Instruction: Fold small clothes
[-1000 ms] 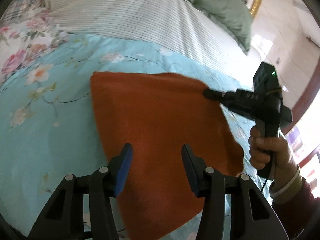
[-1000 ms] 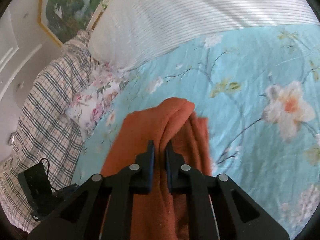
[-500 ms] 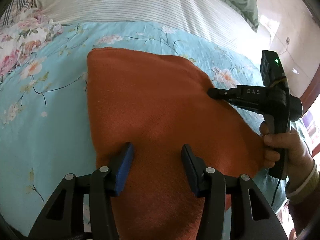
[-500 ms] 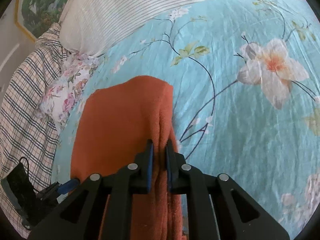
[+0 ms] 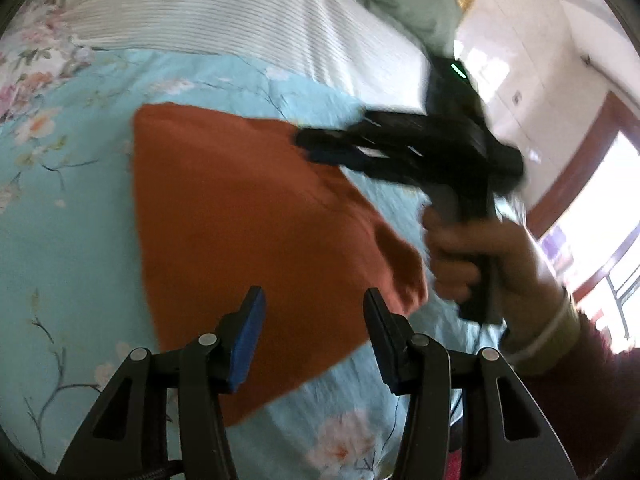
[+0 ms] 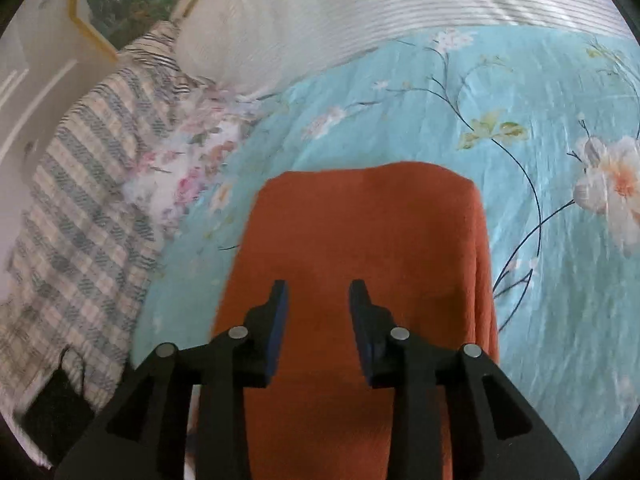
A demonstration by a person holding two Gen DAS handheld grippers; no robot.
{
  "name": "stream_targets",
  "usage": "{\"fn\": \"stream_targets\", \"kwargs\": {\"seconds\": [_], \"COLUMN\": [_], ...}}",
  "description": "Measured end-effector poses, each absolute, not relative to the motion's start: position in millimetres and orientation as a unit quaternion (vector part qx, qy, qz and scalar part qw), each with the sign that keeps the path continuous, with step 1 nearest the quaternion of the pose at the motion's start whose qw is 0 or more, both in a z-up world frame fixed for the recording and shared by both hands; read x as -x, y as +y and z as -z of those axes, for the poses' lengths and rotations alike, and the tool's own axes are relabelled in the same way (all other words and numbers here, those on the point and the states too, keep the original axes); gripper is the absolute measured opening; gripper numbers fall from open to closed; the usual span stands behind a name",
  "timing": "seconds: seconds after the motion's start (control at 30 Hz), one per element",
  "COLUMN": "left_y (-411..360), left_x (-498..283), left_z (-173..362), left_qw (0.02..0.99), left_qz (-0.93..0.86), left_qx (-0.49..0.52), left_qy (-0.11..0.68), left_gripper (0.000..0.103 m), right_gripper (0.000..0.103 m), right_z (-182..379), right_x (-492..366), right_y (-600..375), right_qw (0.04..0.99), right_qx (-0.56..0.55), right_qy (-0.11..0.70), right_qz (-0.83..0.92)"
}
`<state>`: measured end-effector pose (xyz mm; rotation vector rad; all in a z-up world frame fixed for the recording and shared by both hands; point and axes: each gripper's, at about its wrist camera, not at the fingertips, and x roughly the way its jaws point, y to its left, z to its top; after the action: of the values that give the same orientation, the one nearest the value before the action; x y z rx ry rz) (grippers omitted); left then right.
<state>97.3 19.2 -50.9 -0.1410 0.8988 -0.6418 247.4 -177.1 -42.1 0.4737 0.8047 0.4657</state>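
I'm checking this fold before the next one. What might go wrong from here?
Both tools are open, so nothing pins the orange cloth; its doubled right edge may spring open. The right tool hovers blurred near the cloth's far corner and might snag it. The soft floral bedsheet could wrinkle under the next fold.

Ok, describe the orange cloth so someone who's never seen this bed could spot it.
On the turquoise floral bedspread, below the striped white pillow, lies the orange cloth, flat under both open grippers. It is the only plain, unpatterned fabric there.
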Motion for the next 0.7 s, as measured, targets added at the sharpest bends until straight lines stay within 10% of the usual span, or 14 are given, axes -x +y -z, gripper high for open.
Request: {"fn": "stream_targets", "kwargs": {"seconds": [0.23, 0.7], "left_y": [6, 20], "left_x": [-95, -87], "left_z": [87, 56], "left_qw": [0.840, 0.854], "left_qz": [0.295, 0.273], "left_qx": [0.038, 0.041], "left_qy": [0.454, 0.441], "left_gripper": [0.050, 0.052], "right_gripper": [0.015, 0.018], "right_z": [74, 58], "right_x": [-265, -171], "right_y": [-211, -203], "right_qw": [0.870, 0.871], "right_qx": [-0.260, -0.238], "right_qy": [0.385, 0.386], "right_qz": [-0.164, -0.190]}}
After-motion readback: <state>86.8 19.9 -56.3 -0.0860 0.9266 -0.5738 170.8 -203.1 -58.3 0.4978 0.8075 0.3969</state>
